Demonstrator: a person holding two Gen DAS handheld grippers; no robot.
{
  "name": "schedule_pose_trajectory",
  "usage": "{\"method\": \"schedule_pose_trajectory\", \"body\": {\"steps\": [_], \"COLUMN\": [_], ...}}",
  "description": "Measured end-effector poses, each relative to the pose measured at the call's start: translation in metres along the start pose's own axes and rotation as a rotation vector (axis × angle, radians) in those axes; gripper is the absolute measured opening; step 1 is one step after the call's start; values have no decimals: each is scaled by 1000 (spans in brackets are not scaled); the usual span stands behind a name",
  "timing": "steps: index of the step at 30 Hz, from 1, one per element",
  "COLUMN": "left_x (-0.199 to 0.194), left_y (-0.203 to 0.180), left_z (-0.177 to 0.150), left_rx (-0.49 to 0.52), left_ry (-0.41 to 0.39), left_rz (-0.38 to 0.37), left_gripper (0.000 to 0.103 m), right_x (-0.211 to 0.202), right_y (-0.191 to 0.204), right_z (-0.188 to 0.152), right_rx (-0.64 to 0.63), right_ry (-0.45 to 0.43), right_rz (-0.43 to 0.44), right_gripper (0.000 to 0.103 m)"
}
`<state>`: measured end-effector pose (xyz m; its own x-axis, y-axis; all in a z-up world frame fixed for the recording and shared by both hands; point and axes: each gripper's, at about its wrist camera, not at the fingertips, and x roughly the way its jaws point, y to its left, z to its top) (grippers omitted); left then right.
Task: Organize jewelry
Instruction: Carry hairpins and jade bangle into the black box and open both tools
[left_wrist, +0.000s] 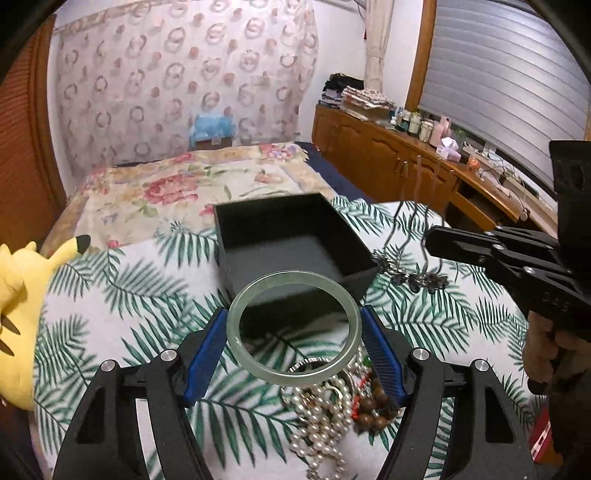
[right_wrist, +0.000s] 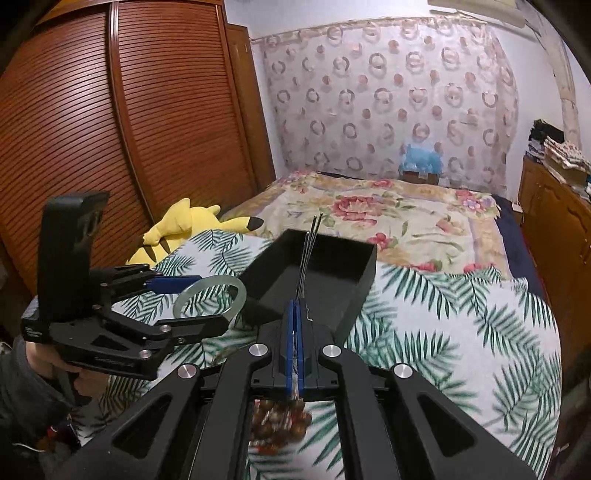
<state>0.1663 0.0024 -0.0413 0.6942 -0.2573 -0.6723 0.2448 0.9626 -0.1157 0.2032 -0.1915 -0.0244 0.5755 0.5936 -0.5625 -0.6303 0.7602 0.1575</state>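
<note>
My left gripper (left_wrist: 293, 325) is shut on a pale green jade bangle (left_wrist: 236, 321) and holds it above the bed, just in front of an open black box (left_wrist: 284, 254). The bangle (right_wrist: 242, 291) and left gripper (right_wrist: 221, 299) also show in the right wrist view. My right gripper (right_wrist: 295, 308) is shut on a thin dark chain necklace (right_wrist: 308, 254) near the box (right_wrist: 306, 280); the necklace with its flower pendants (left_wrist: 413, 275) dangles at the box's right corner. A pile of pearl strands (left_wrist: 321, 424) and brown beads (left_wrist: 373, 406) lies below the left gripper.
The box sits on a palm-leaf cloth (left_wrist: 110, 302) over a floral bedspread (left_wrist: 177, 184). A yellow plush toy (left_wrist: 22, 295) lies at the left edge. A wooden cabinet (left_wrist: 388, 155) with bottles stands to the right, and a louvred wardrobe (right_wrist: 92, 129) to the left.
</note>
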Motion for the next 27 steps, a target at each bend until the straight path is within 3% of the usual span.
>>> {"method": "schedule_pose_trajectory", "body": {"steps": [12,19,27], "left_x": [10,20,32], "left_y": [24,37,34], "left_z": [29,37,43], "left_rx": [-21,-38,-26], "left_ry": [-7,3,18], "left_rz": [26,40,39], "left_gripper": [69,69,69], "right_x": [64,102,102], "right_y": [-9,-16,-40], "right_z": [33,34,39], "right_rx": [-12,28,41], "right_ry": [76,163,139], "right_rz": [44,170,78], "right_gripper": [2,2,8]}}
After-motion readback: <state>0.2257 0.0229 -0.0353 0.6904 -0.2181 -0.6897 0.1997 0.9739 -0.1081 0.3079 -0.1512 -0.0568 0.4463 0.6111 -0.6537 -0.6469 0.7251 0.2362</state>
